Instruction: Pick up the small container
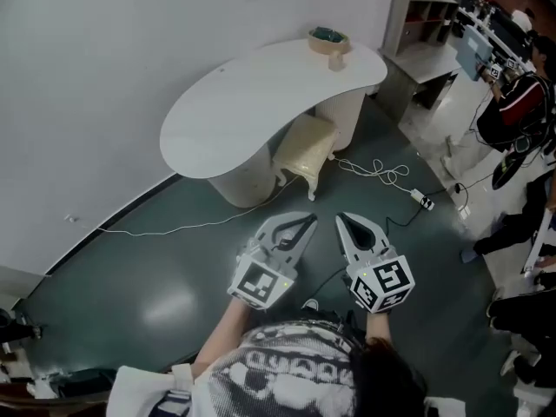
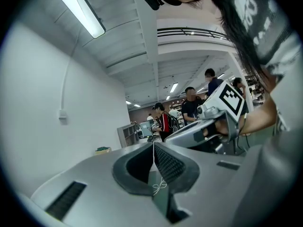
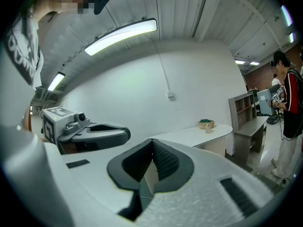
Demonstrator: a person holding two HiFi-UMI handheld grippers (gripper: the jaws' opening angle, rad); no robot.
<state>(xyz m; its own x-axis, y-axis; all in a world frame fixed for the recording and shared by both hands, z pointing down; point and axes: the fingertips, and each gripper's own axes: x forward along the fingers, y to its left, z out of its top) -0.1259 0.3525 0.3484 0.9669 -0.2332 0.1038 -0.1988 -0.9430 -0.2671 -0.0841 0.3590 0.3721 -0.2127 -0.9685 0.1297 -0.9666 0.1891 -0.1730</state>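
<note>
We see our right gripper with its jaws pressed together, empty. The small container sits at the far end of the white table.

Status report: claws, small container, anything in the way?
Left claw and right claw shut, empty. Small container at table's far end, untouched. Stool, floor cable ahead.
</note>
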